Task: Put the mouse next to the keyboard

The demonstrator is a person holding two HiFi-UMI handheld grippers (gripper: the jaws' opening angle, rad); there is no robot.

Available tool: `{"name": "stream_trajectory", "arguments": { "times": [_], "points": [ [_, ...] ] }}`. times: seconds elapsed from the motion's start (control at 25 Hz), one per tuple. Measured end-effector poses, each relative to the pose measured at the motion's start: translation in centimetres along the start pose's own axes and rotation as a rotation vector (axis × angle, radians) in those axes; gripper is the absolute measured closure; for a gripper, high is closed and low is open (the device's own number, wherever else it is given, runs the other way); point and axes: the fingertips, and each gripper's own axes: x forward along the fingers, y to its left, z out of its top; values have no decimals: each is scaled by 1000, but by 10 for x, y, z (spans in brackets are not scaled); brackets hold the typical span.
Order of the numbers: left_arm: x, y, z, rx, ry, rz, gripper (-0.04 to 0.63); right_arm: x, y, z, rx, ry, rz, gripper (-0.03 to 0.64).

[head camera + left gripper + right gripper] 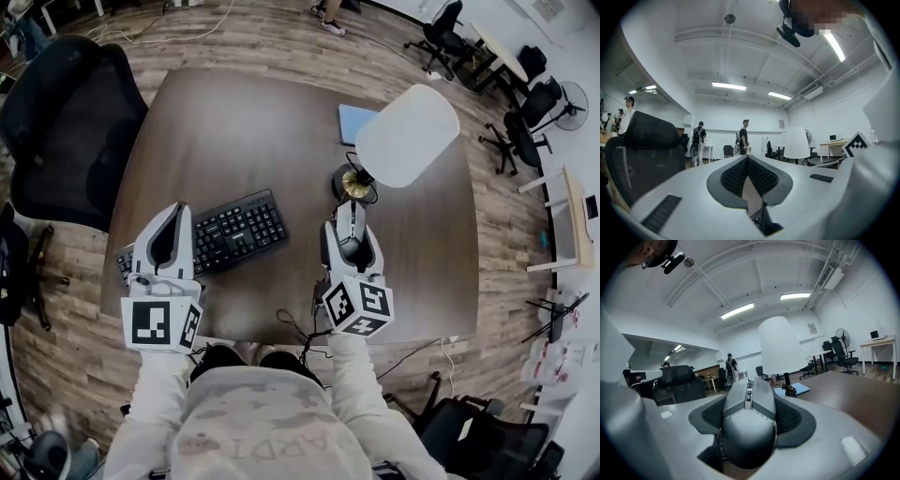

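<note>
A grey mouse point(351, 232) sits clamped between the jaws of my right gripper point(351, 225), held above the brown table point(244, 122) to the right of the black keyboard point(223, 234). In the right gripper view the mouse point(749, 425) fills the gap between the padded jaws, its wheel pointing away. My left gripper point(169, 234) hovers over the keyboard's left end, jaws closed tip to tip with nothing in them. In the left gripper view its gripper point(748, 161) shows the ribbed pads meeting, with a sliver of keyboard point(757, 221) below.
A white-shaded desk lamp point(405, 137) with a black base point(353, 184) stands just beyond the mouse. A blue notebook point(352, 120) lies behind it. A black office chair point(70, 131) stands at the table's left side. Cables point(298, 330) hang off the near edge.
</note>
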Motion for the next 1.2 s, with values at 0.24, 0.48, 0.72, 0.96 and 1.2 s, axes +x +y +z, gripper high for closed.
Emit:
{"name": "stream_trajectory", "arguments": {
  "times": [0.24, 0.48, 0.72, 0.96, 1.2],
  "points": [
    [11, 9, -7, -4, 17, 2, 589, 22, -4, -27, -7, 81, -8, 305],
    [20, 16, -14, -11, 31, 7, 589, 41, -8, -54, -18, 162, -11, 305],
    [26, 22, -21, -17, 44, 10, 589, 55, -12, -83, -30, 241, -16, 305],
    [34, 27, -28, -21, 63, 12, 589, 67, -19, -107, -24, 308, -33, 305],
    [39, 32, -36, -20, 74, 15, 589, 75, -23, -132, -35, 370, -44, 305]
  ]
}}
